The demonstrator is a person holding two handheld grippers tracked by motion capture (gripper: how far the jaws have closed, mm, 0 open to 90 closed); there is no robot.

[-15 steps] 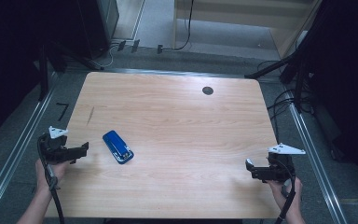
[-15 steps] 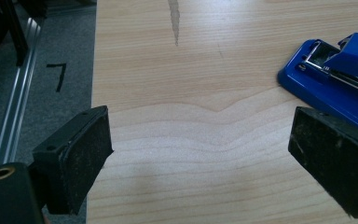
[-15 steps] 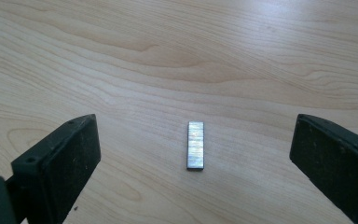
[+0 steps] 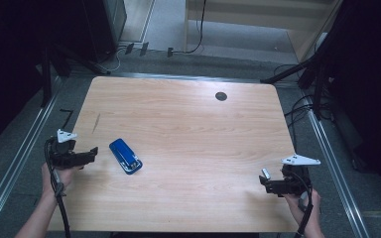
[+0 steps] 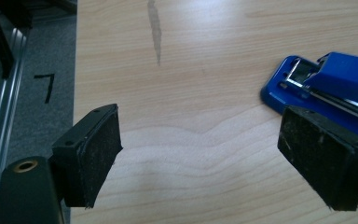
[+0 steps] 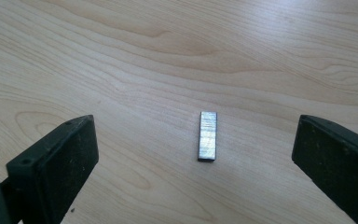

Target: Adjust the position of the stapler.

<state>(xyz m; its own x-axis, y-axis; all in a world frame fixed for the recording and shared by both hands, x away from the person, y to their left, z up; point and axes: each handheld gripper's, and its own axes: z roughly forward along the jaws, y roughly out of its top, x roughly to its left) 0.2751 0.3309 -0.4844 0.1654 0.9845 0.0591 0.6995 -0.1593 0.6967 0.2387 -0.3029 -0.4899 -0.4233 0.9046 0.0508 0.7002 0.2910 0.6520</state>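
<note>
A blue stapler (image 4: 125,155) lies on the wooden table (image 4: 188,129), left of the middle. My left gripper (image 4: 93,151) hovers just left of it, open, its tips pointing toward the stapler. In the left gripper view the stapler (image 5: 328,81) sits beyond the right jaw, and the left gripper (image 5: 205,140) has bare wood between its pads. A short silvery strip of staples (image 4: 265,173) lies near the table's front right. My right gripper (image 4: 264,184) is beside it, open. In the right gripper view the strip (image 6: 208,135) lies flat on the table, between the wide-apart jaws of the right gripper (image 6: 196,163), touching neither.
A dark round hole (image 4: 221,96) sits near the table's far edge. A thin dark streak (image 4: 96,123) marks the wood at the left. Metal rails (image 4: 17,163) run along both sides, and cables (image 4: 302,106) lie on the floor at right.
</note>
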